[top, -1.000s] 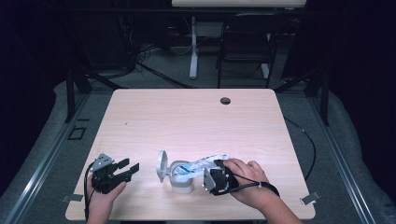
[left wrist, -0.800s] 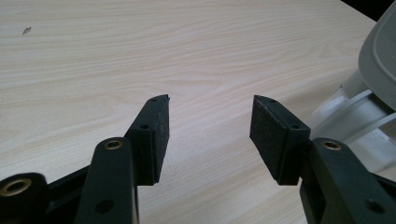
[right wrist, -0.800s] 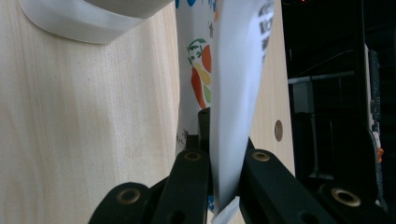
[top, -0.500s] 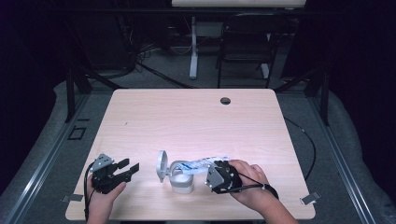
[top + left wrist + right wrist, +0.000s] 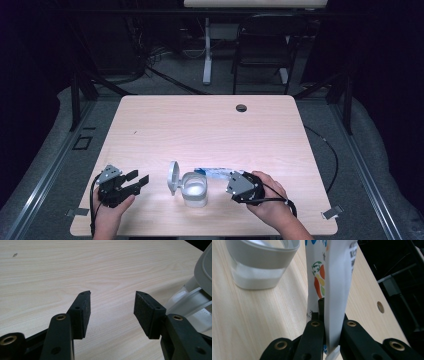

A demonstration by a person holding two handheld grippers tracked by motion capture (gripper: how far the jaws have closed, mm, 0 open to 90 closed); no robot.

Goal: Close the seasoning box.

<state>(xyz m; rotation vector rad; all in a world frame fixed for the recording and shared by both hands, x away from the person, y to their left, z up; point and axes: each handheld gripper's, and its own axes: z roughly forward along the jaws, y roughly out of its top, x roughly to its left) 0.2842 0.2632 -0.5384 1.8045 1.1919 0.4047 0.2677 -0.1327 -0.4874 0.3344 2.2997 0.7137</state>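
Shifting slightly left since the earlier frame, the right hand-held gripper (image 5: 231, 176) is pinching a printed sachet (image 5: 329, 277) beside the open flip-lid container (image 5: 194, 189) on the tabletop (image 5: 210, 130), likely for pouring, while the left hand-held gripper (image 5: 112, 308) is waiting spread.

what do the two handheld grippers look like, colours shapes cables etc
Both are black two-jaw tools. The left gripper carries a grey three-cornered plate on top, and a black cable trails from it toward the table edge. Its fingers are flat angular bars with brass-coloured screw inserts and dark textured pads. The right gripper has the same grey plate and a black cable. No sleeves are visible at the forearms.
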